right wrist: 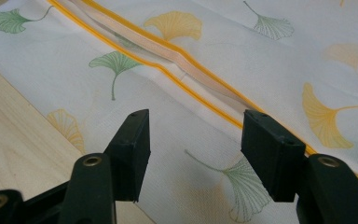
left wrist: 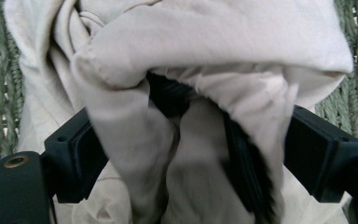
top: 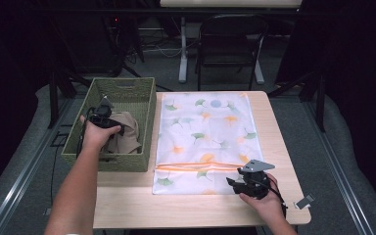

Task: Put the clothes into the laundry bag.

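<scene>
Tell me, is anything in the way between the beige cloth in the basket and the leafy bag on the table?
The basket's right wall stands between the beige cloth and the leafy bag, so the left gripper would have to lift the cloth over it. The bag's orange zipper also looks mostly closed. The right gripper hovers open near it.

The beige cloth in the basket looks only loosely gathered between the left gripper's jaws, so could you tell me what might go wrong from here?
1. The beige cloth bunches over the left gripper in loose folds, so part may slip out or drag on the woven basket wall when lifted.
2. The right gripper hovers open over the leaf-print bag, near its orange zipper. If the opening is not held apart, the cloth may bunch on top instead of going in.
</scene>
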`<action>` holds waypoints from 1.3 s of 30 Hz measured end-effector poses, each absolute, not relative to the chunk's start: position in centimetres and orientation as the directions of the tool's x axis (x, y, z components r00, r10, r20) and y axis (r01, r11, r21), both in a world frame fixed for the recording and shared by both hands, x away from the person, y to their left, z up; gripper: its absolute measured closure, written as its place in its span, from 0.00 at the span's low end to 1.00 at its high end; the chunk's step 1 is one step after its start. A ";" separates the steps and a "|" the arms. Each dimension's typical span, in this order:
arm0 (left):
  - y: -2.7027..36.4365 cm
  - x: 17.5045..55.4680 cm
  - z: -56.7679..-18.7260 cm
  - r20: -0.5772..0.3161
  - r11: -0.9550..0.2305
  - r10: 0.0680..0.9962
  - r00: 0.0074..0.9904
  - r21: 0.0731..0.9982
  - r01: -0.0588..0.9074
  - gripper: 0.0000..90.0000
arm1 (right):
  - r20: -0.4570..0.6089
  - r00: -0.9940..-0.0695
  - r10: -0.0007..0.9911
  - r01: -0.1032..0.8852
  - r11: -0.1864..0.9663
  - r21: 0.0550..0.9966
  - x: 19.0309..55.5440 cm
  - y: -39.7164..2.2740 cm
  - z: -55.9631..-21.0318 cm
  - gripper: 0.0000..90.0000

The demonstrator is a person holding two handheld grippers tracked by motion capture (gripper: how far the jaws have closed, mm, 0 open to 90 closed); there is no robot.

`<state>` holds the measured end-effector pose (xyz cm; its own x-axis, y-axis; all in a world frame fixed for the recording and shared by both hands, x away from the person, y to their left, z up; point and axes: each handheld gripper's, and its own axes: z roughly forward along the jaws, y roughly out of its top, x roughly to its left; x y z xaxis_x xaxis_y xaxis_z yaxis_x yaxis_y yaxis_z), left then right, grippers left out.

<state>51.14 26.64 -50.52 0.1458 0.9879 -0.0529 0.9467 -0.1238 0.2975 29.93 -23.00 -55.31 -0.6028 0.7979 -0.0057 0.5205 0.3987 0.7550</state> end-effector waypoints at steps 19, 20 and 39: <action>27.0 51.5 -52.4 -0.085 -0.123 0.984 0.154 0.295 0.948 0.18 | -0.009 -0.599 0.801 0.527 0.402 0.749 29.9 -23.0 -55.4 0.47; 27.0 51.5 -52.4 -0.085 -0.123 0.984 0.154 0.295 0.948 0.18 | -0.011 -0.598 0.802 0.527 0.403 0.749 29.9 -23.0 -55.4 0.47; 26.8 51.4 -52.9 -0.072 -0.142 0.983 0.172 0.305 0.942 0.30 | 0.011 -0.600 0.800 0.534 0.390 0.750 30.0 -23.1 -55.5 0.47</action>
<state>51.36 26.81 -52.90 0.1718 0.9825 -0.0715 0.9416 -0.1425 0.3052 29.95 -23.07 -55.55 -0.5997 0.8002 0.0113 0.5340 0.3897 0.7503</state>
